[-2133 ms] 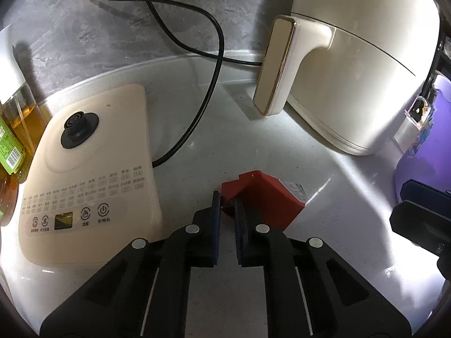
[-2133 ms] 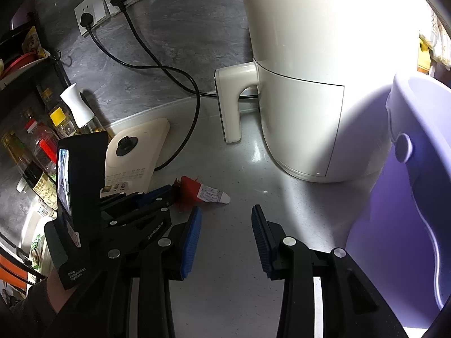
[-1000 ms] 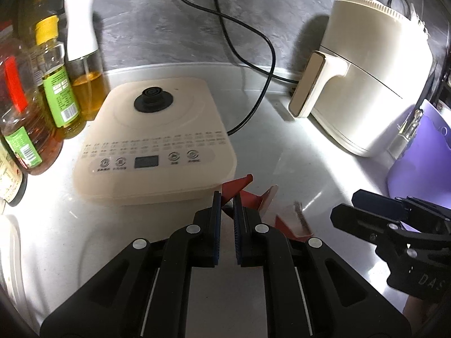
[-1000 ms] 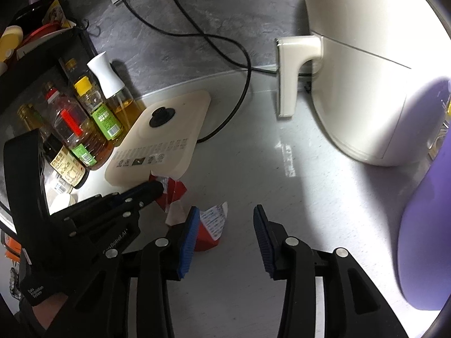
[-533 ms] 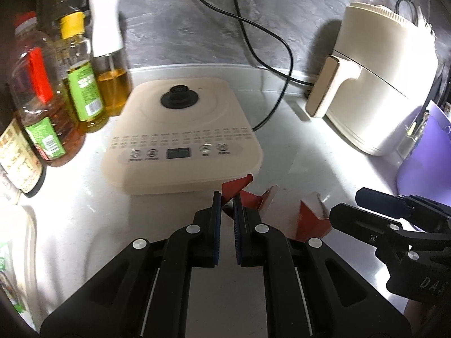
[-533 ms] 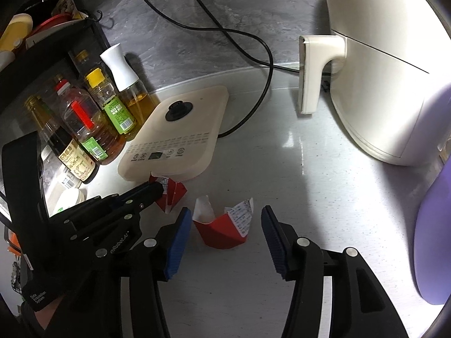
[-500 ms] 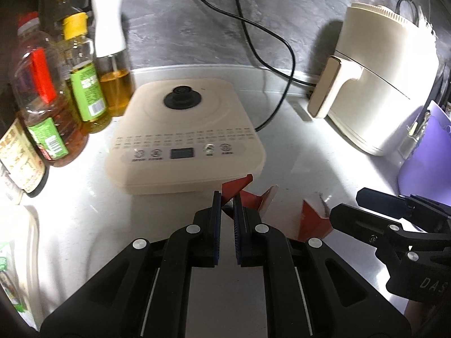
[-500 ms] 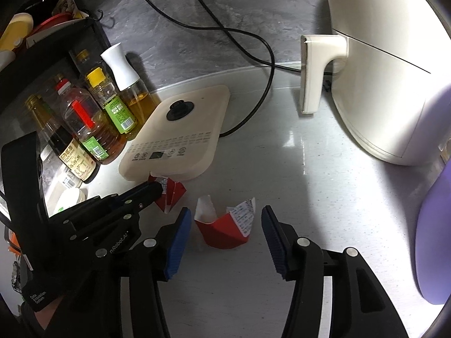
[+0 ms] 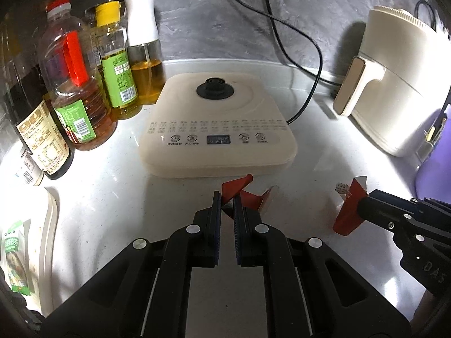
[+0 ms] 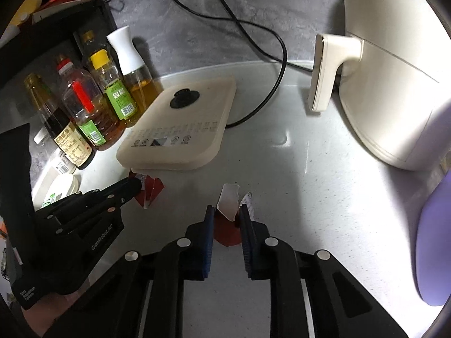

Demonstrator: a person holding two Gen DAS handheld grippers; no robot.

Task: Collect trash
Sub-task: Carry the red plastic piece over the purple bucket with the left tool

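In the left wrist view, the left hand-held gripper (image 9: pixel 225 205) is clamped on a torn red wrapper piece (image 9: pixel 239 190), its blue pads pinching the scrap just in front of the near edge of the cream induction cooker (image 9: pixel 217 129) on the white desk (image 9: pixel 112 186). Oil and sauce bottles (image 9: pixel 76 90) stand in a cluster at the desk's back left, and a cream air fryer (image 9: pixel 394 84) sits at the back right, beside a purple bin (image 9: pixel 434 169) at the right edge. To the right, the right hand-held gripper (image 9: pixel 363 205) grips a second red wrapper piece (image 9: pixel 348 211) with a white label. In the right wrist view, the right hand-held gripper (image 10: pixel 225 217) has just been closing, and its pads now press on that red and white wrapper piece (image 10: pixel 228 217) at the middle front of the desk (image 10: pixel 310 197). The left hand-held gripper (image 10: pixel 135 187) reaches in from the left, holding its red scrap (image 10: pixel 152 191) by the cooker's (image 10: pixel 180 129) near edge.
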